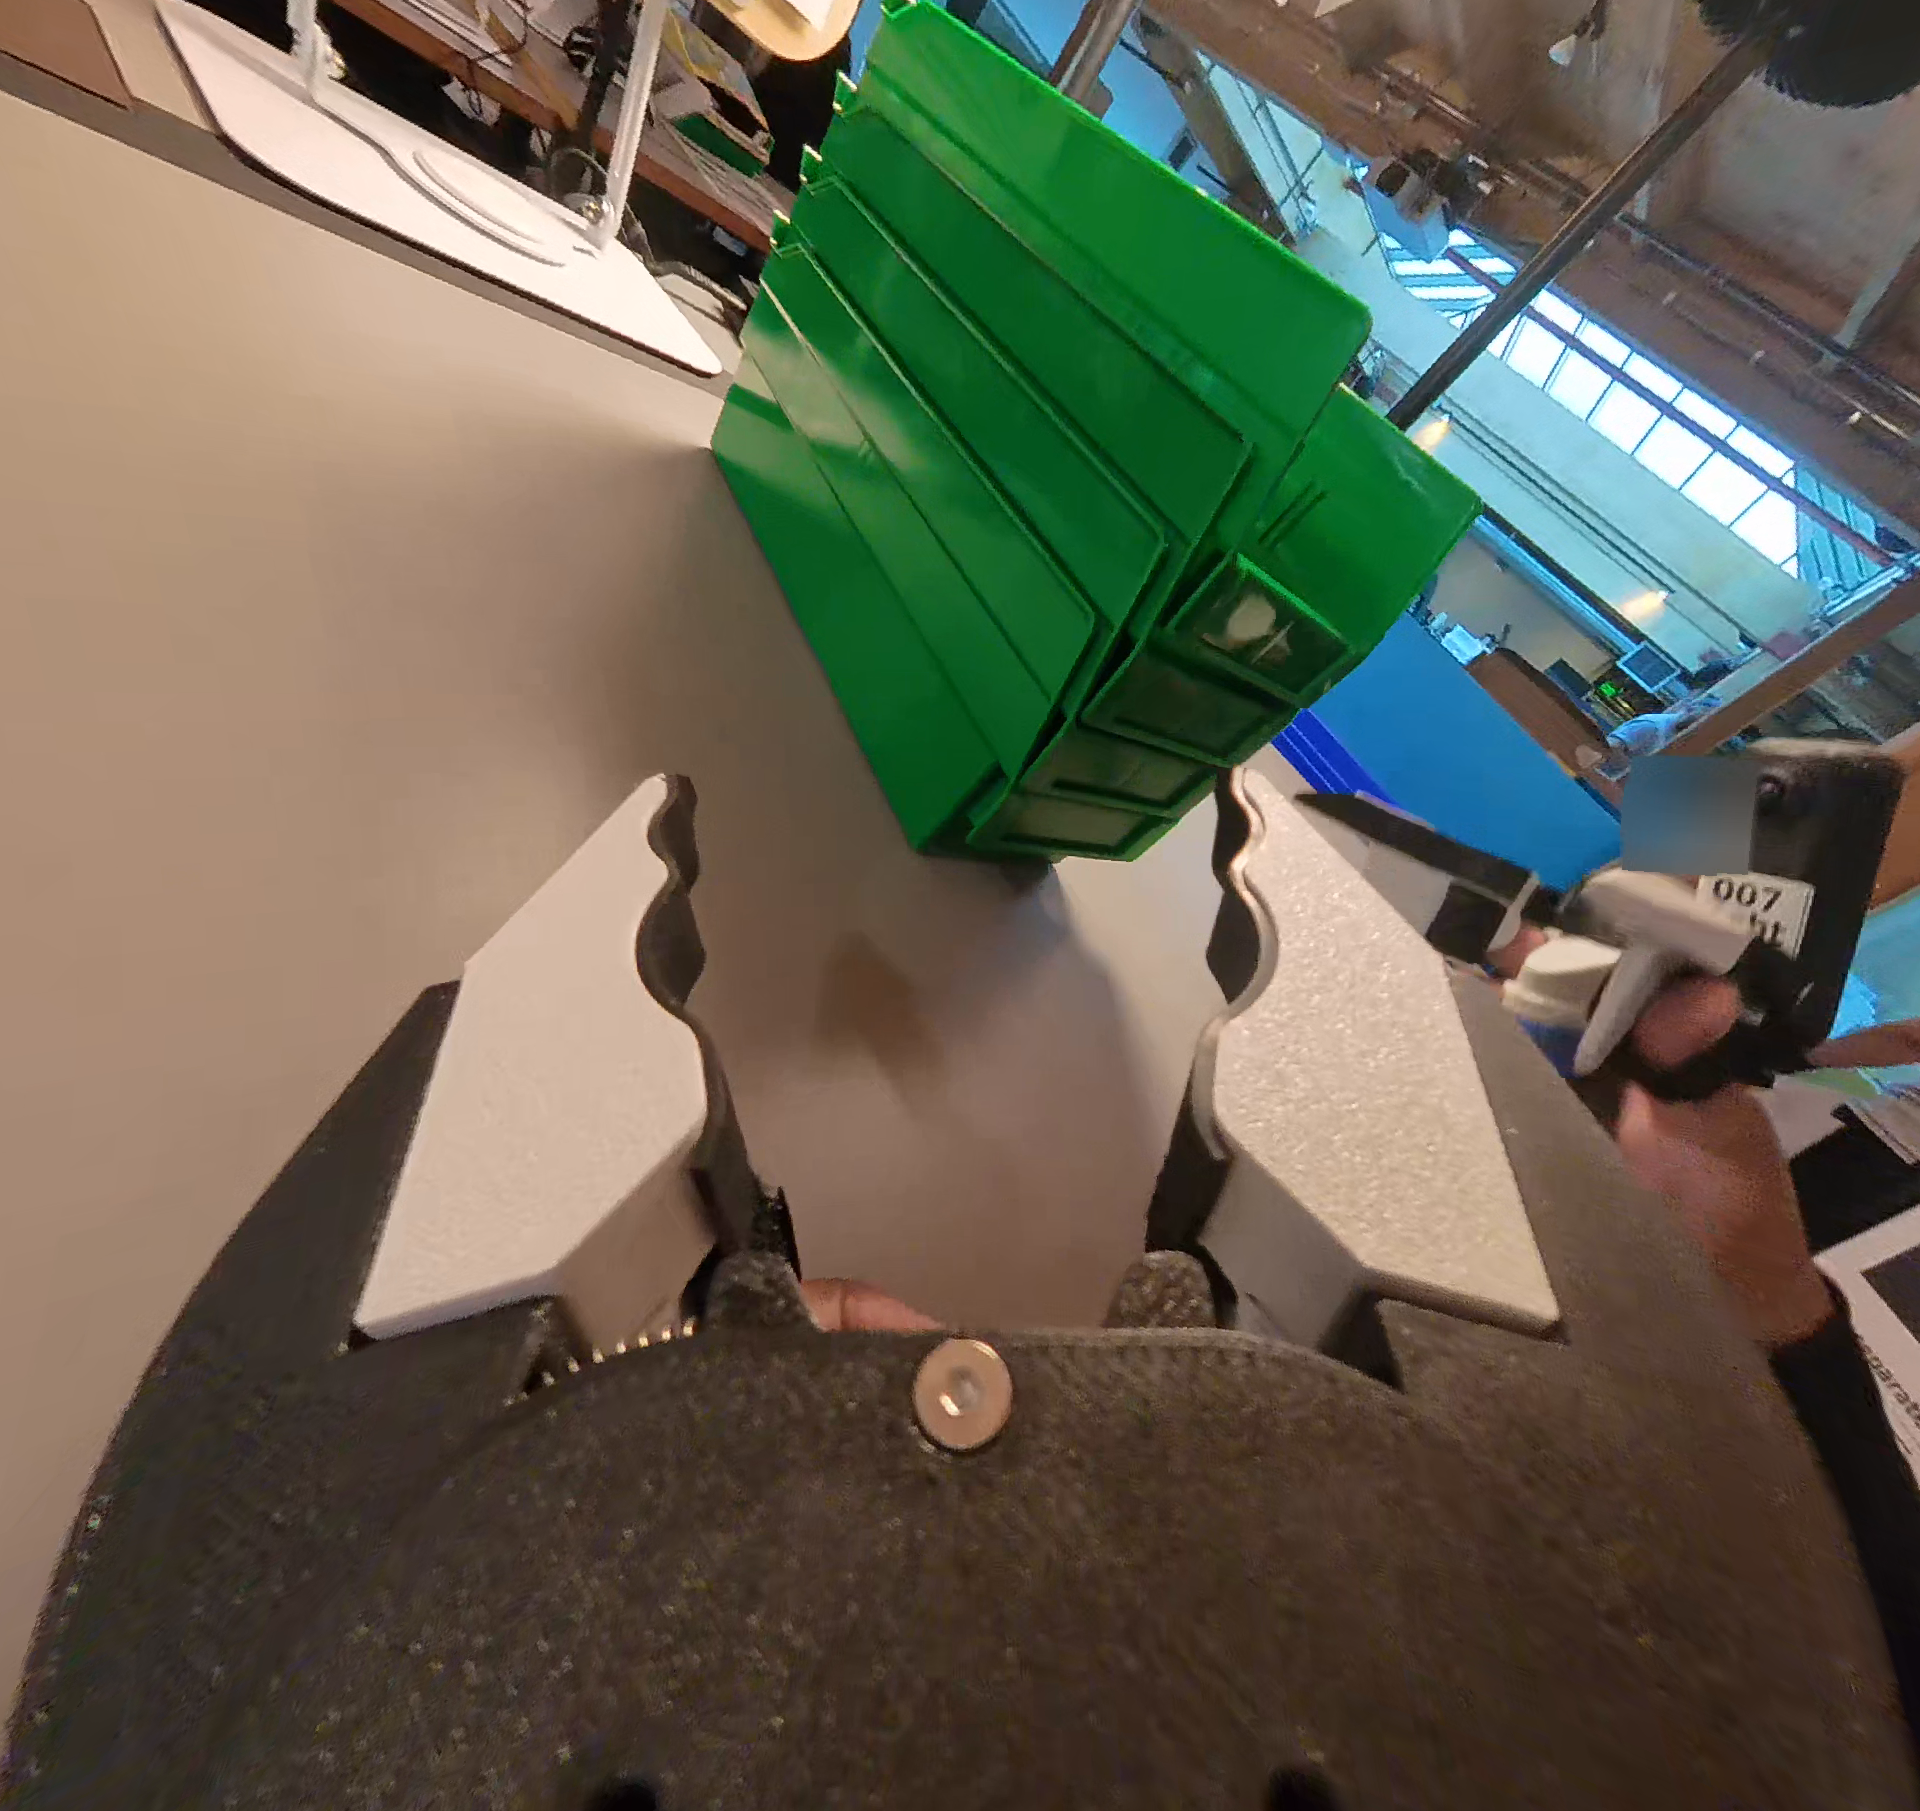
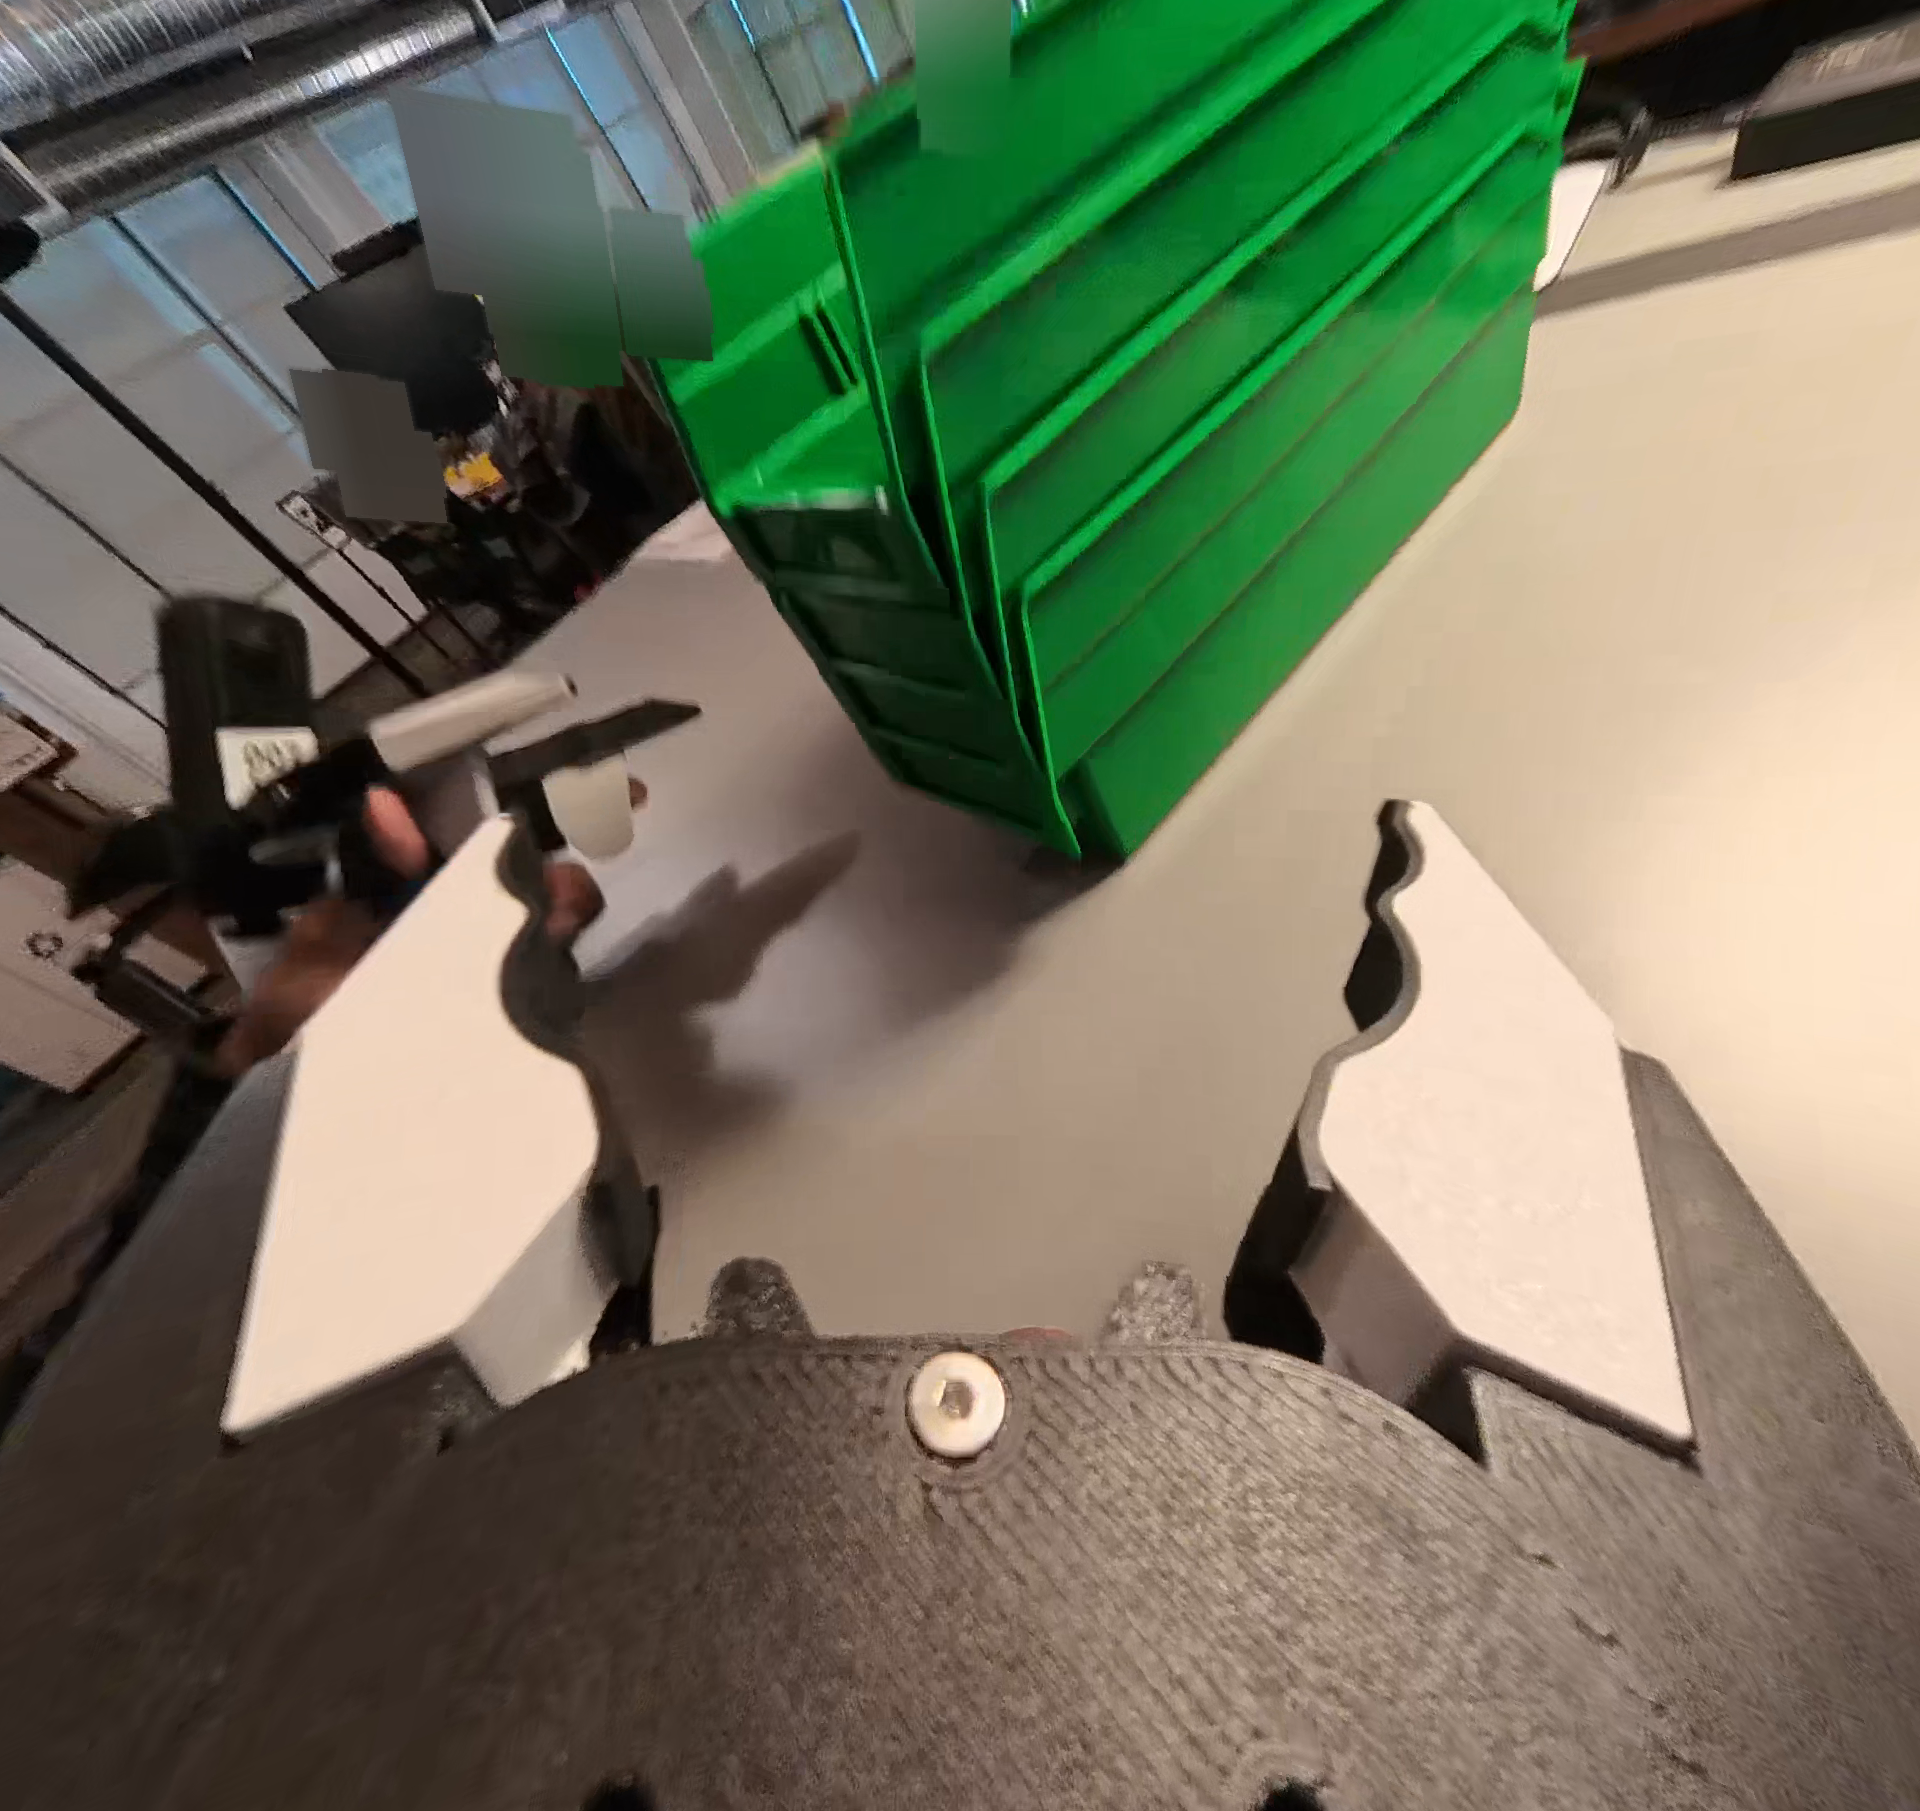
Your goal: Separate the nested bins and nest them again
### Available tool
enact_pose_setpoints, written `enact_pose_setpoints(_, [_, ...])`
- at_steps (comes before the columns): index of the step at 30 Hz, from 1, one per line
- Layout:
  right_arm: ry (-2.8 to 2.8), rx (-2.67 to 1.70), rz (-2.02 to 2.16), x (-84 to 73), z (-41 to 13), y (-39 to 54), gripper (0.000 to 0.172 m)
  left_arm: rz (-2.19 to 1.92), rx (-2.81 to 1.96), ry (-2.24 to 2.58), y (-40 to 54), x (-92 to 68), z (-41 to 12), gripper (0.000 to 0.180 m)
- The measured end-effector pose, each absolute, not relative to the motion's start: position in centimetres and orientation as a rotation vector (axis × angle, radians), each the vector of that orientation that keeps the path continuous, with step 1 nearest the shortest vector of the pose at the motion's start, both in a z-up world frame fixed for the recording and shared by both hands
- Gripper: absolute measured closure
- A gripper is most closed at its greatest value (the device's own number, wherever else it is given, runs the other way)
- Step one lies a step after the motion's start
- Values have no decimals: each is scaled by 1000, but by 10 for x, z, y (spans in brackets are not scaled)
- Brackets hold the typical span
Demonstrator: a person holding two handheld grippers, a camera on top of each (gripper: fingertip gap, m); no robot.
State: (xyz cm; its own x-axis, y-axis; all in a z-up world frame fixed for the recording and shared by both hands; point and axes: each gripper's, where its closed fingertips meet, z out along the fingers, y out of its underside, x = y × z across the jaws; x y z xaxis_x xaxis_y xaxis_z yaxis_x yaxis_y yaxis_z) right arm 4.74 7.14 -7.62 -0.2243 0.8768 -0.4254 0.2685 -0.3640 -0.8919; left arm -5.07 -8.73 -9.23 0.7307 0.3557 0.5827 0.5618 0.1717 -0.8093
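Both grippers were tilted down at the table [image 1: 312, 618], left gripper [image 1: 956, 826] and right gripper [image 2: 956, 857] spread wide, gripping nothing (stack untouched). The nested green bins [image 1: 987, 514] stood just ahead of both.

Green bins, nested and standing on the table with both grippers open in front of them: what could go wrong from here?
1. The green bins sit tightly nested in a tall stack, so pulling the top one may drag the ones below up with it.
2. The stack stands near the table edge; a sideways push could slide it off.
3. The left gripper and right gripper approach the same corner and might collide.
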Motion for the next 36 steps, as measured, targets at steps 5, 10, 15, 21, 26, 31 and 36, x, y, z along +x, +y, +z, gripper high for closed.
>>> enact_pose_setpoints(5, [-1295, -1445, 1585, 33, -8, 82, 13, -177, -1406, -818, -91, -52, -90, 82])
enact_pose_setpoints(10, [-1452, -1456, 1362, -8, 33, 75, 13, -175, -1407, -825, -92, -52, -91, 82])
enact_pose_setpoints(15, [-1582, -1669, 1055, -83, 46, 110, 13, -178, -1394, -831, -94, -52, -90, 83])
enact_pose_setpoints(21, [-1789, -2111, 963, -123, -1, 106, 13, -178, -1393, -835, -94, -52, -91, 84])
enact_pose_setpoints(26, [-1835, -2151, 769, -133, -12, 101, 14, -193, -1388, -833, -96, -50, -90, 85])
enact_pose_setpoints(31, [-1894, -2139, 557, -133, -24, 100, 16, -199, -1380, -830, -97, -48, -89, 85])
enact_pose_setpoints(36, [-1948, -2133, 495, -131, -24, 96, 36, -206, -1382, -832, -97, -49, -90, 85])
